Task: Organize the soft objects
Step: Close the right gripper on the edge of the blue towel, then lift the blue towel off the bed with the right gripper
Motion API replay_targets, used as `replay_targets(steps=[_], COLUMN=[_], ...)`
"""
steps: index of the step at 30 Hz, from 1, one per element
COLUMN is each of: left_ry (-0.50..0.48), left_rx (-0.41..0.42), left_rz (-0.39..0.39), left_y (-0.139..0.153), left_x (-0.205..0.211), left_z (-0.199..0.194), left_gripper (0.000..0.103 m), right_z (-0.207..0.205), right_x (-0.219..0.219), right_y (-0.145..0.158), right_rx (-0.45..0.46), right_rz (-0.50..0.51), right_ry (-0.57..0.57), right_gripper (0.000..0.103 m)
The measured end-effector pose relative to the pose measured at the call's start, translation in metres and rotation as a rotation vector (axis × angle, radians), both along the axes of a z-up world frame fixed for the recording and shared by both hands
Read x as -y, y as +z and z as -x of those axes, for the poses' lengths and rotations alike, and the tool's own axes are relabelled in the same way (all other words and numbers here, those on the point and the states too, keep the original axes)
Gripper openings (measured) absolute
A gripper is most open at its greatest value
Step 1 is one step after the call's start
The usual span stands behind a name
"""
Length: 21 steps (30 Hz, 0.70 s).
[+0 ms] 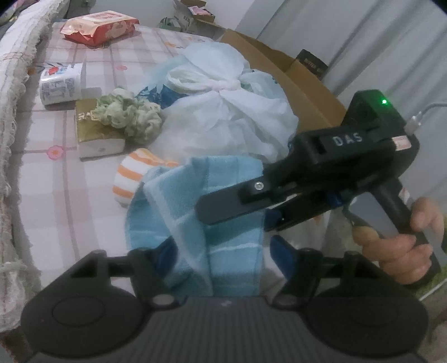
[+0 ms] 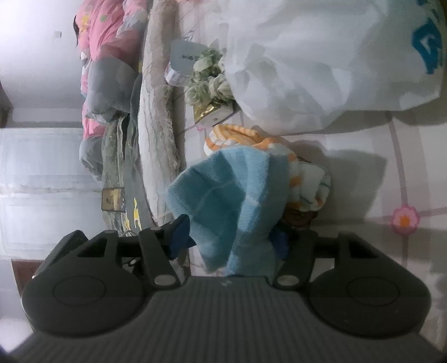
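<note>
A light blue checked towel (image 1: 223, 237) hangs bunched above the bed. My left gripper (image 1: 223, 251) is shut on it, the folds filling the space between its blue pads. My right gripper (image 1: 234, 216) reaches in from the right with its fingers around the towel's upper edge. In the right wrist view the blue towel (image 2: 229, 201) stands between my right gripper's (image 2: 232, 240) spread jaws, which do not press on it. An orange-striped cloth (image 1: 131, 176) lies just behind the towel on the bed, and a crumpled green cloth (image 1: 128, 114) rests on a gold box (image 1: 95, 136).
A knotted white plastic bag (image 1: 223, 111) bulks at the middle of the checked bed sheet (image 1: 56, 181), with a cardboard box (image 1: 293, 72) behind it. A red wipes pack (image 1: 97, 26) and a tissue roll pack (image 1: 60, 83) lie farther back. A hand (image 1: 405, 245) holds the right gripper.
</note>
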State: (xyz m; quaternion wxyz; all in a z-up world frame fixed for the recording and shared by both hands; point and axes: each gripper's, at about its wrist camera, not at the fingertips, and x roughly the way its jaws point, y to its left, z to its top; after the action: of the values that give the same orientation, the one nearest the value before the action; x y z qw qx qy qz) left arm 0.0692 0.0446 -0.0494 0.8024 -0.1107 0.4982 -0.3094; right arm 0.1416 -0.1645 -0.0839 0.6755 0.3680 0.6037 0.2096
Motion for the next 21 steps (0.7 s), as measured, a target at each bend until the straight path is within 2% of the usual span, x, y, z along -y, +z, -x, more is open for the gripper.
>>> replay_targets(steps=[4, 9, 12, 14, 15, 17, 21], left_ry=[-0.011, -0.003, 0.000, 0.001, 0.002, 0.013, 0.044], left_rx=[0.014, 0.018, 0.021, 0.026, 0.026, 0.044, 0.071], left_rz=[-0.007, -0.007, -0.012, -0.015, -0.017, -0.021, -0.031], left_y=[-0.001, -0.004, -0.003, -0.001, 0.001, 0.005, 0.012], left_x=[0.007, 0.009, 0.008, 0.005, 0.002, -0.005, -0.020], left_z=[0.001, 0.001, 0.002, 0.004, 0.005, 0.007, 0.007], left_gripper=[0.072, 0.072, 0.072, 0.072, 0.072, 0.073, 0.073], right_z=[-0.001, -0.005, -0.005, -0.006, -0.006, -0.006, -0.004], right_x=[-0.007, -0.014, -0.018, -0.016, -0.015, -0.011, -0.005], right_y=[0.002, 0.000, -0.008, -0.015, -0.018, -0.022, -0.028], right_rx=[0.012, 0.021, 0.009, -0.004, -0.011, -0.020, -0.022], right_rz=[0.000, 0.035, 0.071, 0.085, 0.078, 0.080, 0.069], right_ry=[0.031, 0.035, 0.019, 0.006, -0.004, -0.020, -0.036], right_gripper=[0.071, 0.072, 0.057, 0.040, 0.037, 0.023, 0.019])
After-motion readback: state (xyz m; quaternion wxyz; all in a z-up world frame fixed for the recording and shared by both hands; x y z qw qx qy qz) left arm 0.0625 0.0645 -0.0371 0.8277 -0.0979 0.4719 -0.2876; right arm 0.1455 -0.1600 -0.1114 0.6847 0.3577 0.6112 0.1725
